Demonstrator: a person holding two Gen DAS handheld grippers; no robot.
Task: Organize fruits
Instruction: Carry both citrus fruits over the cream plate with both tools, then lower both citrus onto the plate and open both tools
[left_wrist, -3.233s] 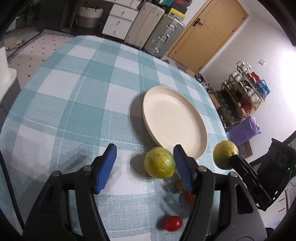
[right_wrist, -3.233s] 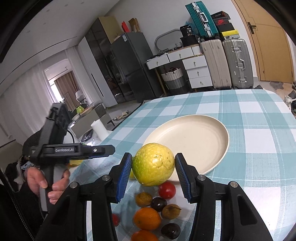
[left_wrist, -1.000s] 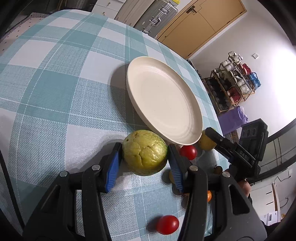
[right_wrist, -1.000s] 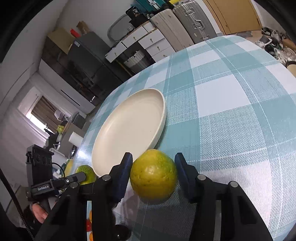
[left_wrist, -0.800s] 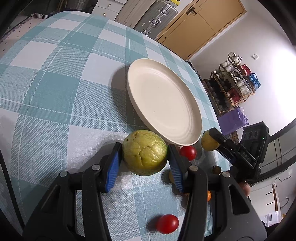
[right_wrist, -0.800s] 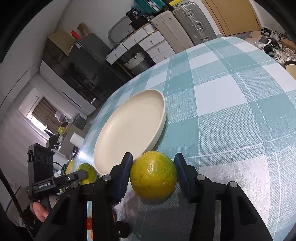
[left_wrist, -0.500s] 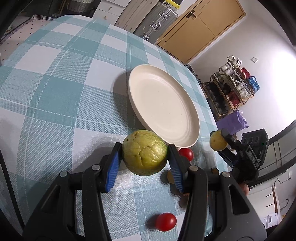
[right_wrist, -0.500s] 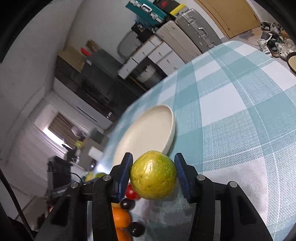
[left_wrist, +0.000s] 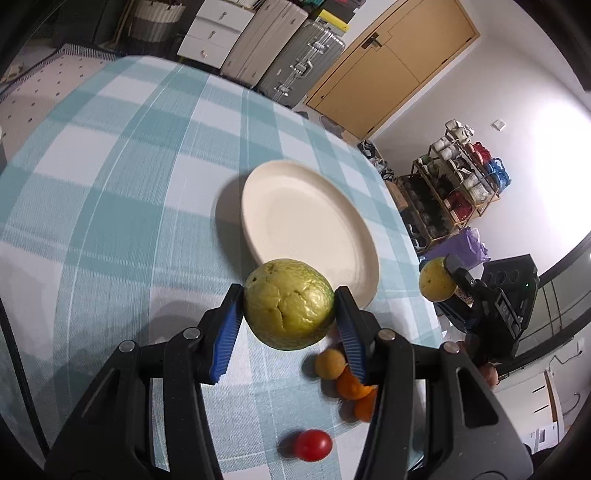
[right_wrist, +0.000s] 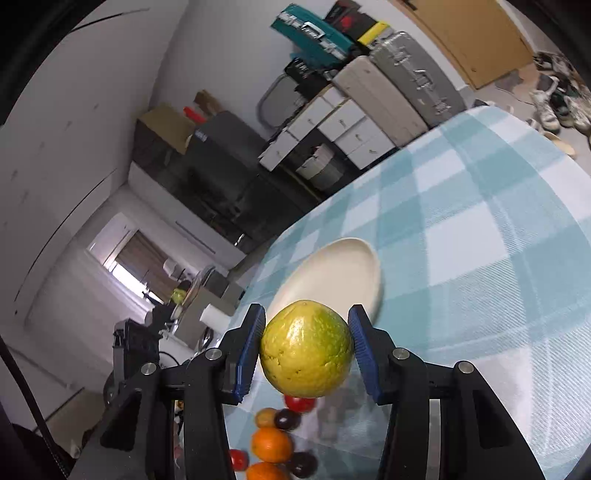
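My left gripper (left_wrist: 289, 325) is shut on a cracked yellow-green guava (left_wrist: 289, 308) and holds it above the table, just short of the cream plate (left_wrist: 306, 225). My right gripper (right_wrist: 306, 358) is shut on a smoother yellow-green guava (right_wrist: 306, 350), lifted above the table near the plate (right_wrist: 332, 273). The right gripper and its guava (left_wrist: 436, 280) also show at the right of the left wrist view. Small fruits lie on the cloth below: a red tomato (left_wrist: 312, 445), oranges (left_wrist: 352, 386), a yellow fruit (left_wrist: 330, 363).
The round table has a teal checked cloth (left_wrist: 110, 177). More small fruits, orange (right_wrist: 271, 445), dark (right_wrist: 286, 419) and red (right_wrist: 300, 403), lie under the right gripper. Suitcases (left_wrist: 295, 62) and drawers (left_wrist: 210, 33) stand beyond the table's far edge; a shelf (left_wrist: 461, 177) stands at the right.
Both grippers have risen with their guavas, away from the table. The right gripper lifted its guava off the cloth and tilted up.
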